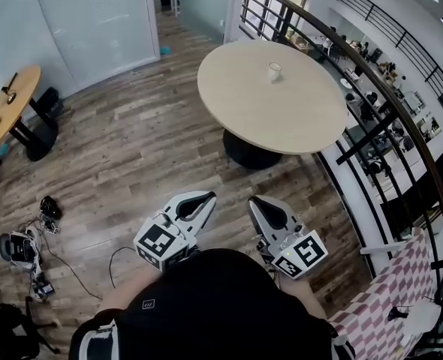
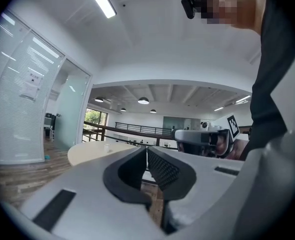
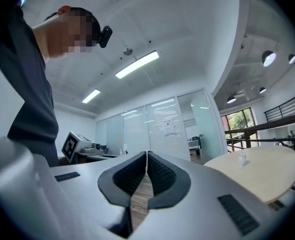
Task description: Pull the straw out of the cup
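A small white cup (image 1: 274, 70) stands upright on the round surface (image 1: 236, 115), well apart from the left gripper (image 1: 206, 196) and right gripper (image 1: 256, 201), both level with jaws together on nothing. Its straw is too small to make out. It is probably light and easily crushed, and best pinched gently above the rim.

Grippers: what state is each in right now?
Left gripper: closed, holding nothing.
Right gripper: closed, holding nothing.
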A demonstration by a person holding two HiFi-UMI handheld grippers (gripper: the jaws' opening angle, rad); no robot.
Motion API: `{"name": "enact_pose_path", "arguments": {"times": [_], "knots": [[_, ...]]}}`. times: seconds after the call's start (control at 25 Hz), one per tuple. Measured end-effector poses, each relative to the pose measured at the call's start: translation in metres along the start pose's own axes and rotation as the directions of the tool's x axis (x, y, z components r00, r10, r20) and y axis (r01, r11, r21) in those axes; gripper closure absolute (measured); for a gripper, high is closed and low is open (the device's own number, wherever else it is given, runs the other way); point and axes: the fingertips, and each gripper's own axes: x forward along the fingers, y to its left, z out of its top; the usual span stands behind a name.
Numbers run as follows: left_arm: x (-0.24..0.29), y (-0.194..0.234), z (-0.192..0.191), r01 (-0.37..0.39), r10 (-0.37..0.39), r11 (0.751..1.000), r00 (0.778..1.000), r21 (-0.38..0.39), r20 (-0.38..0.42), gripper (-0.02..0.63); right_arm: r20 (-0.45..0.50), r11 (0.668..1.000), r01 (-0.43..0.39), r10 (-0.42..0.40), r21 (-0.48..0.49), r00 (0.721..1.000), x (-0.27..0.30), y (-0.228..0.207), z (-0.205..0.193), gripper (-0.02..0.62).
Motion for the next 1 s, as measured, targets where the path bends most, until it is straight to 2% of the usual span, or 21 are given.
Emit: {"name": "enact_pose_path", "arguments": {"times": [0.2, 0.4, 0.64, 1.0], "knots": [[-0.013, 0.029, -0.009, -0.003, 0.003, 1.0, 1.0, 0.001, 0.002, 0.592, -0.036, 0.999, -0.045, 0.044, -0.019, 0.998, 0.036, 0.02, -0.015, 0.569], [-0.011, 0.042, -0.018, -0.002, 0.002, 1.0, 1.0, -0.027, -0.009, 0.592, -0.072, 0.996, -0.084, 0.085, 0.02, 0.994, 0.048, 0.027, -0.032, 0.569], [0.001, 0.063, -0.029, -0.024, 0.022, 0.998, 0.999, -0.051, -0.037, 0.592, -0.064, 0.993, -0.099, 0.103, 0.068, 0.993, 0.067, 0.004, -0.043, 0.569], [0.026, 0.116, -0.027, -0.071, 0.066, 0.995, 0.995, -0.066, -0.075, 0.592, -0.056, 0.979, -0.179, 0.185, 0.094, 0.981, 0.124, -0.032, -0.045, 0.569]]}}
